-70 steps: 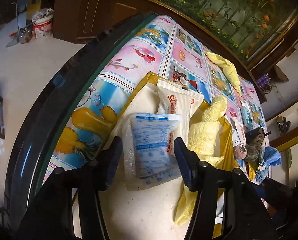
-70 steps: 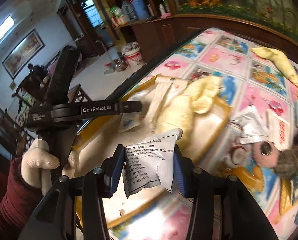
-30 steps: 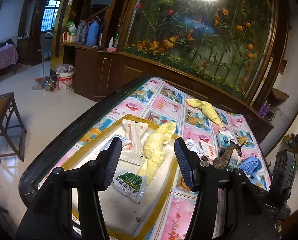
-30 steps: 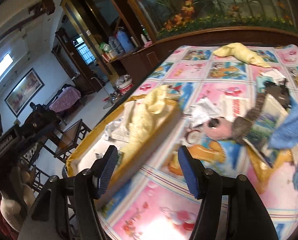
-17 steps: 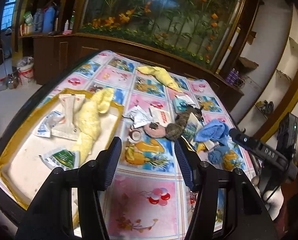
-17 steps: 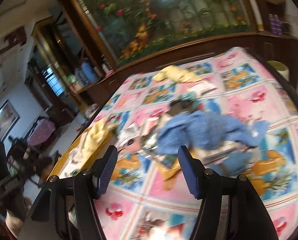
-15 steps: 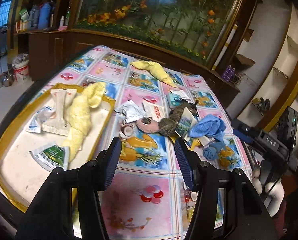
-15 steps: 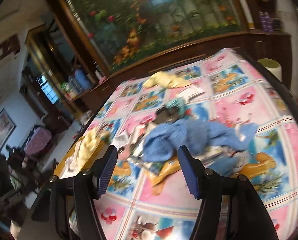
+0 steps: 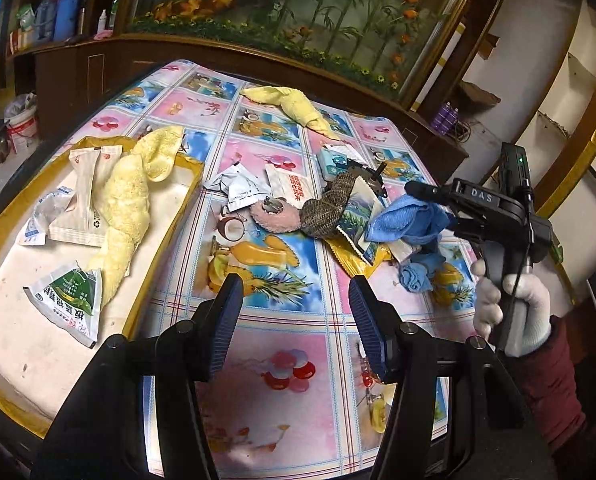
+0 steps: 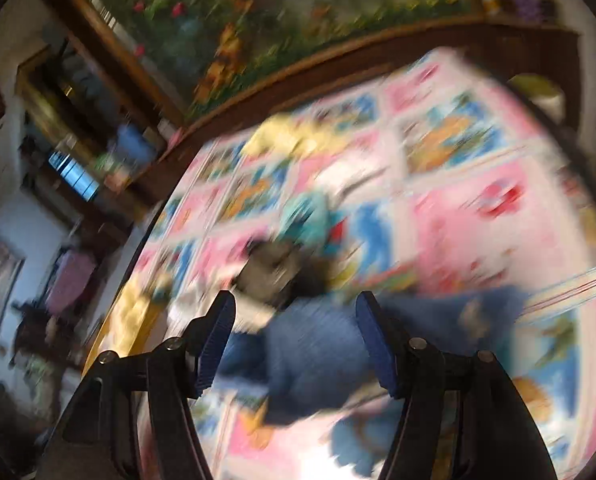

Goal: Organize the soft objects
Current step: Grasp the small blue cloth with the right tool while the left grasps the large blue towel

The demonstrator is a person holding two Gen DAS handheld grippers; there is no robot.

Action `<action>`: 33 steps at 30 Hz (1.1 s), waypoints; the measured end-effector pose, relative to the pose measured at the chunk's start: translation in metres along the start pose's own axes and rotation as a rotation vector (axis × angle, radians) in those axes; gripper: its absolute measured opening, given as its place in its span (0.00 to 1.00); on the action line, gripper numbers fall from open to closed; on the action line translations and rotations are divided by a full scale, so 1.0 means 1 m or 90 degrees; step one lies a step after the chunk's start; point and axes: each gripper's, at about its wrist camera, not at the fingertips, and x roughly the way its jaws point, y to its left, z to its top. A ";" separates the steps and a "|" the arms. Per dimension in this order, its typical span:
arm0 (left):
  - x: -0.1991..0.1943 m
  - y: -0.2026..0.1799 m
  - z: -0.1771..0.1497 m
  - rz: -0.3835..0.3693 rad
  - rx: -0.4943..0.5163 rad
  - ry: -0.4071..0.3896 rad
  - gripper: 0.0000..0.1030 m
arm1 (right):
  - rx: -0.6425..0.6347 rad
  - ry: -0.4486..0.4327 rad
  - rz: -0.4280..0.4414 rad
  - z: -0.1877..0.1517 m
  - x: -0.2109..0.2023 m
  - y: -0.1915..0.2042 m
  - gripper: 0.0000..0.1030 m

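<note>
Blue cloth (image 10: 318, 356) lies between right gripper's (image 10: 294, 340) spread jaws.

Blue cloth (image 9: 408, 218); yellow towel (image 9: 128, 200); pink-blue fruit-print tablecloth (image 9: 294, 356).

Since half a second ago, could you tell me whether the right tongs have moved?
Yes. The right tongs have dropped toward the blue cloth, which now fills the gap between their open fingers on the table.

right wrist view: motion-blurred | blue cloth (image 10: 318, 356) smeared | tray (image 9: 2, 396) cut off
</note>
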 end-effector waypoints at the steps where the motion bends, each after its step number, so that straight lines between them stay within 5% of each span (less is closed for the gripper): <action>1: 0.001 0.002 0.000 0.000 0.001 0.001 0.54 | -0.017 0.028 0.031 -0.010 0.001 0.009 0.63; 4: 0.009 0.006 0.000 0.000 0.001 0.012 0.54 | -0.073 0.102 0.177 -0.044 -0.014 0.036 0.62; 5: 0.013 0.006 0.000 -0.002 0.000 0.018 0.54 | -0.088 0.091 0.178 -0.052 -0.025 0.041 0.62; 13: 0.031 -0.019 -0.013 -0.056 0.079 0.068 0.53 | 0.035 -0.020 0.054 -0.068 -0.078 -0.040 0.62; 23: 0.073 -0.089 -0.034 -0.047 0.371 0.124 0.54 | 0.084 -0.042 -0.006 -0.077 -0.098 -0.075 0.62; 28: 0.107 -0.096 -0.041 0.000 0.397 0.163 0.62 | 0.069 -0.033 -0.022 -0.070 -0.089 -0.062 0.62; 30: 0.117 -0.090 -0.041 0.005 0.366 0.185 0.56 | 0.059 -0.027 -0.021 -0.066 -0.081 -0.053 0.62; 31: 0.116 -0.086 -0.041 -0.004 0.348 0.191 0.43 | 0.050 -0.025 -0.019 -0.064 -0.077 -0.047 0.62; 33: 0.110 -0.077 -0.037 -0.025 0.306 0.187 0.42 | 0.027 -0.023 -0.015 -0.061 -0.070 -0.032 0.62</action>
